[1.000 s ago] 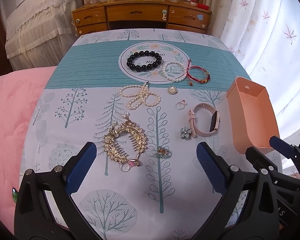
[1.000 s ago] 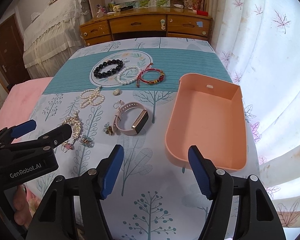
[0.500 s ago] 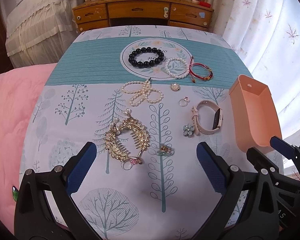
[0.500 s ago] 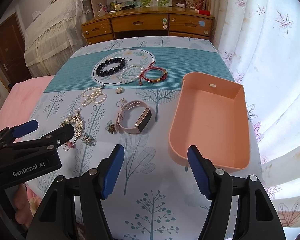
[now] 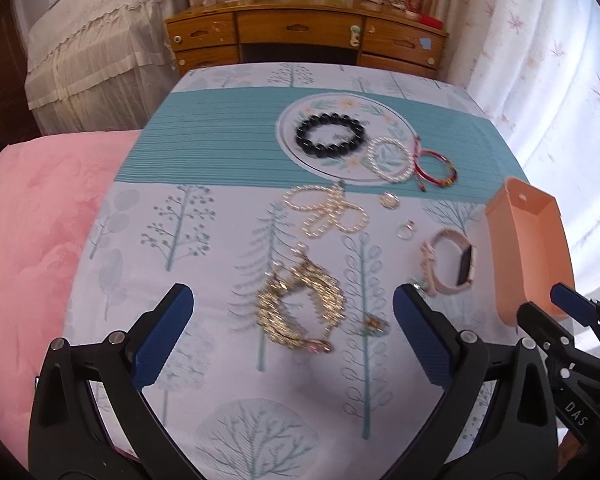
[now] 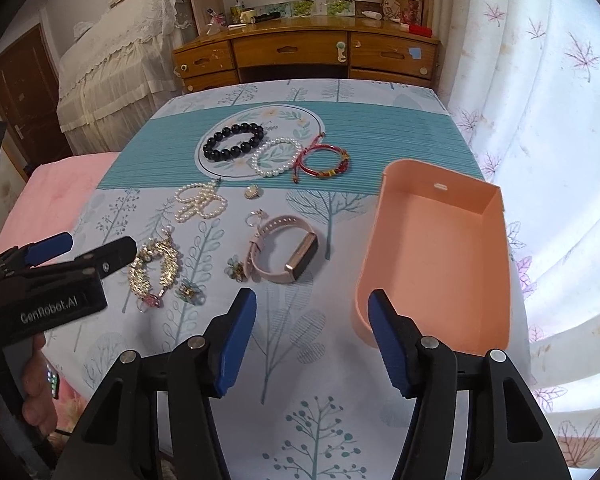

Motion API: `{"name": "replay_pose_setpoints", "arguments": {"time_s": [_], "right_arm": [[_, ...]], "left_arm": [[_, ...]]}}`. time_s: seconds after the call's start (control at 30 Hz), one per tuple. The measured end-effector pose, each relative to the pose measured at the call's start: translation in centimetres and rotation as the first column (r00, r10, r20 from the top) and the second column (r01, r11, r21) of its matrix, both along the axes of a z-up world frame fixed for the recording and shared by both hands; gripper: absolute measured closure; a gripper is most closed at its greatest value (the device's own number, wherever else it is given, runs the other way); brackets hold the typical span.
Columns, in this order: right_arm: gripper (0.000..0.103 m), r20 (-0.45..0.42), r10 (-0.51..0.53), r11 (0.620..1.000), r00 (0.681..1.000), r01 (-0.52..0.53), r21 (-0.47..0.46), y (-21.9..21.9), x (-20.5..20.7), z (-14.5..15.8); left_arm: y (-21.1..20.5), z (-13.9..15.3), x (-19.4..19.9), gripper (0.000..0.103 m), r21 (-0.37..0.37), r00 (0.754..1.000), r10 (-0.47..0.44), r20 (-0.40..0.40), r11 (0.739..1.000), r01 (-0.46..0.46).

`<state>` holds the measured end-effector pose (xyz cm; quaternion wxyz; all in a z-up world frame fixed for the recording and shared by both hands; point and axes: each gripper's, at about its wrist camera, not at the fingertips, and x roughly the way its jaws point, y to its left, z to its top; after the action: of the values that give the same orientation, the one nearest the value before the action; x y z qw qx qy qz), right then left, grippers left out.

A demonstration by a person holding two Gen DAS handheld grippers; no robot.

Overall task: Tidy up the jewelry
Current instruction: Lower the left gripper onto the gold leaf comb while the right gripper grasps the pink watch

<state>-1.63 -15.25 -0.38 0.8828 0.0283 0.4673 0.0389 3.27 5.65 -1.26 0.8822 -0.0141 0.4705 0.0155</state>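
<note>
While both grippers' fingers gape empty, the left gripper [image 6: 84,250] reads "GenRobot.AI".

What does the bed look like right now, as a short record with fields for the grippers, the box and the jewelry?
left gripper: open, empty, over the gold hair comb
right gripper: open, empty, near the box's front edge
pink box: empty, on the right side of the bedspread
watch: beside the box, on the bedspread
bracelets: black bead bracelet, pearl bracelet, red cord bracelet in a row at the far end
in box: nothing yet
</note>
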Motion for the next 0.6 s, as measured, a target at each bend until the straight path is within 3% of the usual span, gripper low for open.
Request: {"name": "replay_pose_setpoints", "arguments": {"time_s": [0.17,0.33,0.6], "right_arm": [[0.052,-0.026,0.027,0.998,0.999,-0.026,0.063,0.4,2.4,0.2],[0.060,-0.079,0.063,0.990,0.995,-0.052,0.133,1.1,5.7,-0.1],[0.061,-0.181,0.113,0.982,0.977,-0.082,0.169,3.2,10.9,-2.9]], "left_arm": [[3.2,0.3,1.7,0.003,0.018,1.000,0.029,-0.010,0.999,-0.029],[6.2,-0.8,3.8,0.006,-0.041,0.995,0.011,-0.100,0.999,-0.015],[7.8,-4.3,5.5,0.015,-0.048,0.976,-0.033,-0.216,0.999,0.023]]}}
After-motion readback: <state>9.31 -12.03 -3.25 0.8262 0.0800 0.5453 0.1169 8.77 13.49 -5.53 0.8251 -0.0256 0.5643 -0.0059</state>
